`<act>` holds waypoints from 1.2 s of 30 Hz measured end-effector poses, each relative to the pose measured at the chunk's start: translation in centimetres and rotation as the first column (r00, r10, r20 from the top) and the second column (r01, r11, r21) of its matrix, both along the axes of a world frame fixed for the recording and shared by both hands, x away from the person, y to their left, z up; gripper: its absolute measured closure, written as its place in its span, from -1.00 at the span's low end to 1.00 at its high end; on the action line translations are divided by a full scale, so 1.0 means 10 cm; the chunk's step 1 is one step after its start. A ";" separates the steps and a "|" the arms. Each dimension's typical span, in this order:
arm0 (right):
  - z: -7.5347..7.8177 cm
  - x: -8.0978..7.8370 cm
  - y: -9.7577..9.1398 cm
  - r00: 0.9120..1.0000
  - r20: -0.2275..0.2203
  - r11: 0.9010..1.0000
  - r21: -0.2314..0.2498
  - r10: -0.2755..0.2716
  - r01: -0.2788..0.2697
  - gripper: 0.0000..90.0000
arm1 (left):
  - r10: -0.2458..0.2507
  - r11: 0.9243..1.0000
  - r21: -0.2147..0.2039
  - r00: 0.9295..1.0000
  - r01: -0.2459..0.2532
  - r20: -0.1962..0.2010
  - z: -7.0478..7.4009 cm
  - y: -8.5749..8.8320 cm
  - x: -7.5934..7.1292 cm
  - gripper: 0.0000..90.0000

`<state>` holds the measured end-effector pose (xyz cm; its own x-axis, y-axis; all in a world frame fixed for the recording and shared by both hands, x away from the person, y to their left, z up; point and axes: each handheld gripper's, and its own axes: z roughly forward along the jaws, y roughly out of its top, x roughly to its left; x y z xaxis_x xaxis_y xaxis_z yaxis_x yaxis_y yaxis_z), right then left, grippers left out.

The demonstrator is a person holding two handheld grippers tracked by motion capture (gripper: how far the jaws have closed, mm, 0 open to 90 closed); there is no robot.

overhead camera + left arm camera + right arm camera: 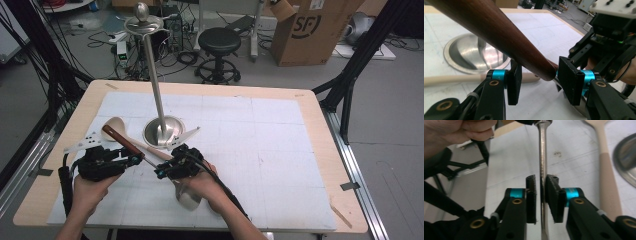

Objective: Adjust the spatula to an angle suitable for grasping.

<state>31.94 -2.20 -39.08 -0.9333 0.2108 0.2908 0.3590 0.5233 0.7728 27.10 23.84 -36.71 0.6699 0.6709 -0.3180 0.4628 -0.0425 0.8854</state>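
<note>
steel bowl: ladle point(189, 196) bowl end lowest and nearest, at the near table edge, just under the right hand point(207, 182)
ladle long axis: runs from near-right up to far-left, tilted off the table; bowl points toward the person, handle points away and left
steel shaft: thin, in right gripper view runs straight up between the two black pads, dead centre
right gripper point(541, 195): jaws narrow, close around the steel shaft, slim gap visible on each side; pad contact cannot be told
wooden handle point(499, 32): dark brown, round, crosses left gripper view from upper left down to centre; end sits between the jaws
left gripper point(537, 76): jaws partly closed, dark handle tip between them, right pad at the tip, left pad just beside it; full clamp cannot be told
left hand point(90, 192): holds the left gripper at the near-left, gripper aimed right toward the other one
beige spoon point(120, 131): flat on the mat behind the grippers, bowl far-left, handle toward the right gripper
stand base point(162, 131): round steel dish, mid-table, just beyond the spoon
stand pole point(154, 80): upright, slightly leaning, capped by a small dish and knob
table point(310, 115): wood edge, white mat on top
</note>
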 end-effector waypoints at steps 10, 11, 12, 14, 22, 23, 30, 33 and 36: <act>-0.01 0.10 -0.04 0.995 -0.090 0.995 0.099 0.041 -0.032 0.71 | -0.046 0.999 -0.006 0.998 0.047 0.041 0.17 -0.12 0.00 0.22; -0.01 0.11 -0.05 0.994 -0.103 0.993 0.114 0.047 -0.035 0.78 | -0.049 0.999 -0.002 0.998 0.050 0.046 0.19 -0.13 0.00 0.22; -0.01 0.11 -0.05 0.994 -0.103 0.993 0.114 0.047 -0.035 0.78 | -0.054 0.999 0.001 0.997 0.054 0.050 0.20 -0.14 -0.01 0.22; 0.00 0.12 -0.06 0.993 -0.106 0.992 0.124 0.052 -0.039 0.81 | -0.062 0.998 0.003 0.997 0.062 0.055 0.22 -0.14 -0.01 0.22; 0.04 0.13 -0.12 0.993 -0.115 0.991 0.133 0.036 -0.020 0.84 | -0.049 0.999 0.002 0.995 0.049 0.083 0.24 -0.11 -0.05 0.08; 0.05 0.13 -0.14 0.993 -0.115 0.990 0.140 0.033 -0.017 0.85 | -0.047 0.999 0.007 0.995 0.046 0.084 0.24 -0.09 -0.06 0.08; 0.18 0.15 -0.26 0.996 -0.088 0.980 0.197 0.010 0.008 0.85 | -0.030 0.999 0.016 0.996 0.029 0.083 0.22 -0.02 -0.08 0.02; 0.24 0.17 -0.33 0.997 -0.073 0.973 0.230 -0.008 0.024 0.85 | -0.027 0.999 0.024 0.996 0.025 0.082 0.20 0.00 -0.09 0.00; 0.28 0.17 -0.35 0.998 -0.063 0.969 0.244 -0.020 0.035 0.85 | -0.024 0.999 0.033 0.996 0.022 0.080 0.17 0.01 -0.10 -0.01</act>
